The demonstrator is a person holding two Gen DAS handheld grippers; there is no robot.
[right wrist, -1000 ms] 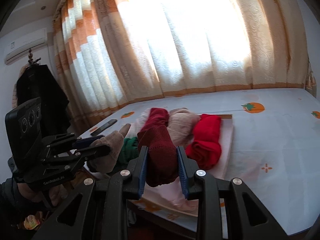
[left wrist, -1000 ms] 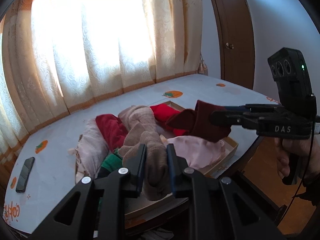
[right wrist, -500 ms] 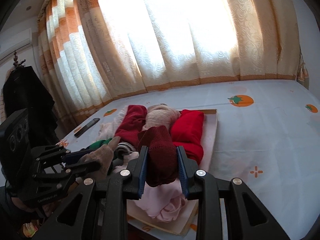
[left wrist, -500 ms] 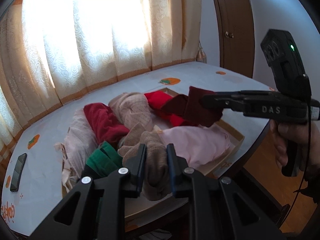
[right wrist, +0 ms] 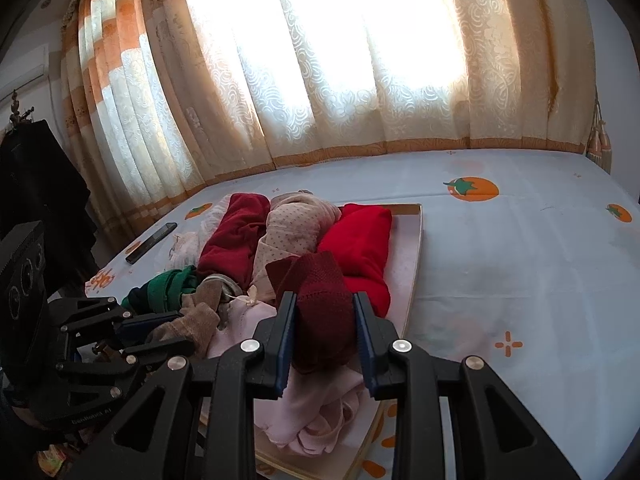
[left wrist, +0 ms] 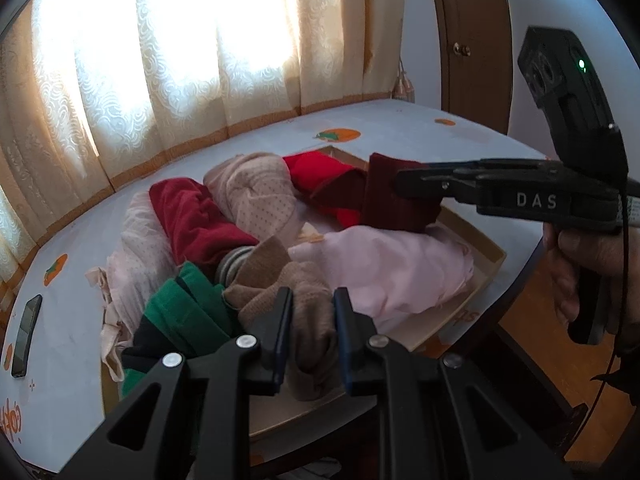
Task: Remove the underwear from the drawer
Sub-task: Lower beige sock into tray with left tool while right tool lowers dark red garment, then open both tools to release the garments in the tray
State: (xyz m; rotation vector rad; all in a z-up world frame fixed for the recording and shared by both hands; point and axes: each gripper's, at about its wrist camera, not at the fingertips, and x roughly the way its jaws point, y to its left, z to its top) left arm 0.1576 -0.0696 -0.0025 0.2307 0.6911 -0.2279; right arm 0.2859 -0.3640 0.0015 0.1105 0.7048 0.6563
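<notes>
The left tool [left wrist: 308, 316] is clamping a tan knitted piece [left wrist: 310, 320] between its two fingers, holding it just above the near edge of the drawer [left wrist: 486, 258]. The right tool [right wrist: 324, 322] is gripping a dark red knitted piece [right wrist: 322, 308] the same way, over the pale pink cloth [right wrist: 316, 412] lying in the drawer right below it. Ahead of both tools the drawer is resting on the bed [right wrist: 520, 264], filled with more clothing: a bright red bundle [right wrist: 360, 248], a dotted beige roll [right wrist: 294, 228], a wine-red piece [right wrist: 236, 236] and a green piece [left wrist: 180, 308]. A phone [left wrist: 26, 336] is lying on the bed, well to the left of the left tool.
</notes>
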